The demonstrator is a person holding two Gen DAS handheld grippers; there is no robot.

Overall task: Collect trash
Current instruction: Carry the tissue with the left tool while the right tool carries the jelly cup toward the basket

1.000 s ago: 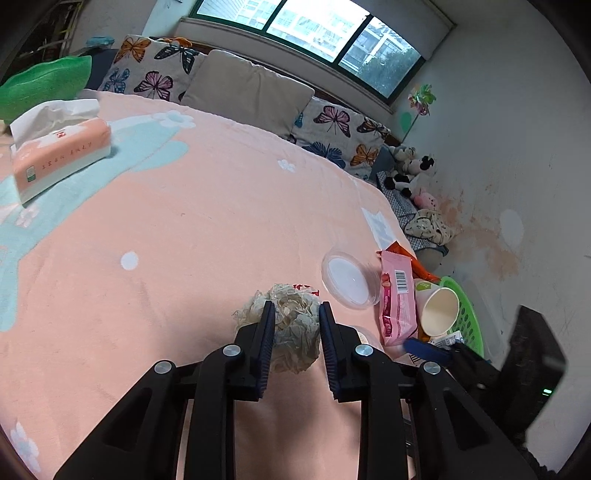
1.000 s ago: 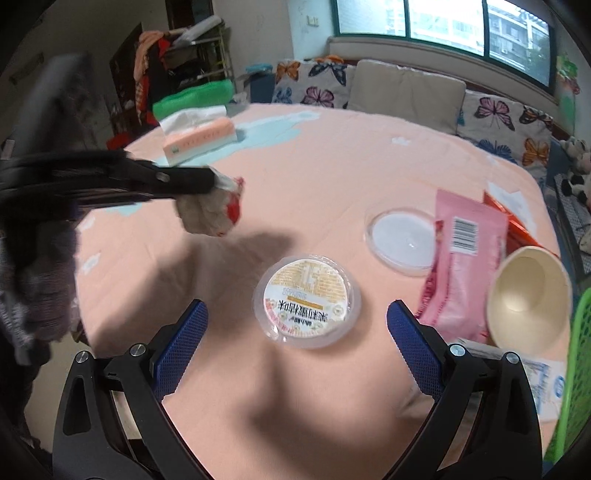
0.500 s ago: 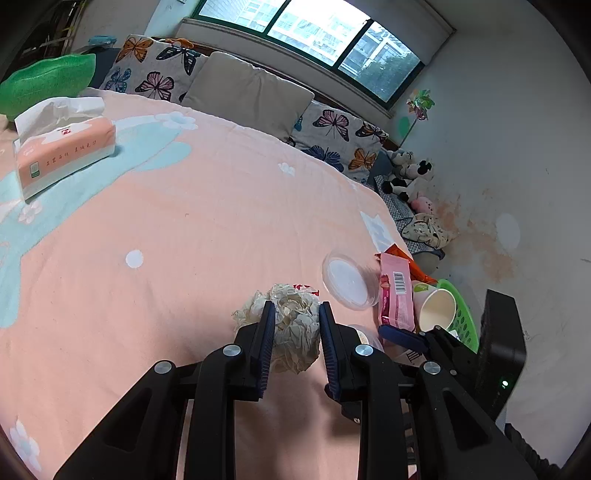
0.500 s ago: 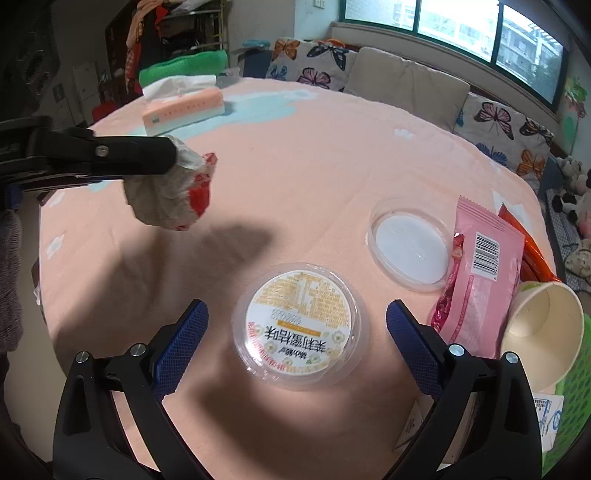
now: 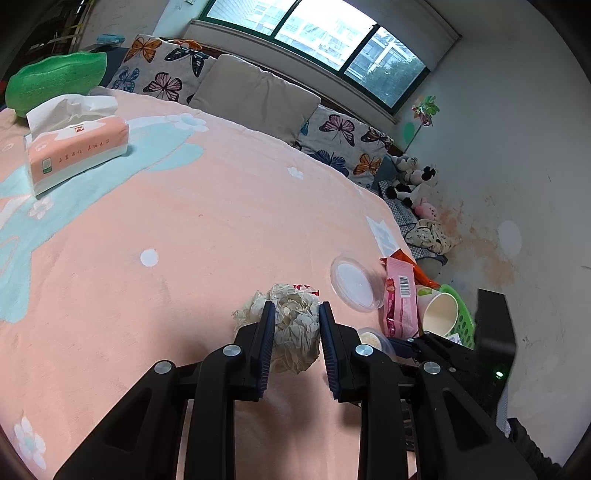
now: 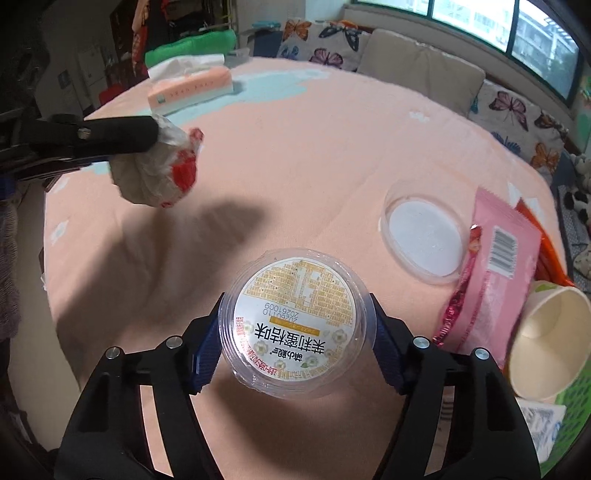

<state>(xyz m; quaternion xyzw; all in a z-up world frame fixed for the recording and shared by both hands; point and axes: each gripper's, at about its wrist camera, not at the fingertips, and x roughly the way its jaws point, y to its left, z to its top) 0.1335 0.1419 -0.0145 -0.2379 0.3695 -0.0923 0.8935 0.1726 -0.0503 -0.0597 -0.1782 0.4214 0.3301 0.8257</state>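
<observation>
Right wrist view shows our right gripper (image 6: pixel 295 332) with its jaws just closed in around the round clear plastic tub with a yellow printed lid (image 6: pixel 297 319) on the peach tablecloth (image 6: pixel 332 147), pads at its rim. We judge it light, slick and easily dented, best held across its widest part. Our left gripper (image 5: pixel 295 323) clamps a crumpled white paper wad (image 5: pixel 293 332), soft and springy. The tub's base and contents stay hidden.

Soft window (image 5: pixel 314 29) daylight, sharp centre, fisheye-bent dark corners, faint shadows.
</observation>
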